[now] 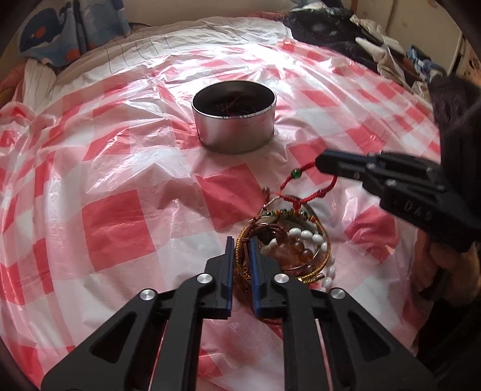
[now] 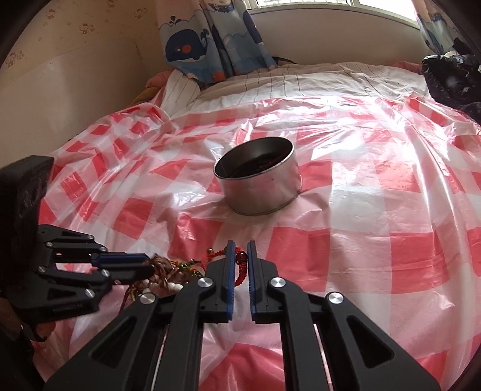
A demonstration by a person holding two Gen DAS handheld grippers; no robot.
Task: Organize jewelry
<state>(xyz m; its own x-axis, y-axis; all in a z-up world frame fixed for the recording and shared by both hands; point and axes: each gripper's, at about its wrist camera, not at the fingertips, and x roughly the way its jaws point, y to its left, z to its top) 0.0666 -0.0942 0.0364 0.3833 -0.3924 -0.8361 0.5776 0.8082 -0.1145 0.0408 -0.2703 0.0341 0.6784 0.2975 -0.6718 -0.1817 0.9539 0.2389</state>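
A heap of jewelry (image 1: 300, 246) lies on the checked sheet: white beads, amber beads and gold bangles. My left gripper (image 1: 242, 248) is at the heap's left edge, shut on a gold-brown braided bracelet (image 1: 242, 267). From the right, my right gripper (image 1: 320, 164) is shut on a red cord bracelet (image 1: 285, 182) with a green bead, whose cord trails down into the heap. In the right wrist view the red cord (image 2: 239, 272) sits pinched between the right gripper (image 2: 240, 249) pads, and the left gripper (image 2: 150, 266) grips the braided bracelet (image 2: 159, 264). Farther back stands a round metal tin (image 1: 234, 120), holding dark red strands.
A red-and-white checked plastic sheet (image 2: 375, 210) covers the bed. Beyond it are striped bedding (image 2: 300, 81), a whale-print curtain (image 2: 186, 48) and a wall on the left. Dark clothing (image 1: 330, 27) is piled at the far right. The tin (image 2: 258, 180) stands mid-sheet.
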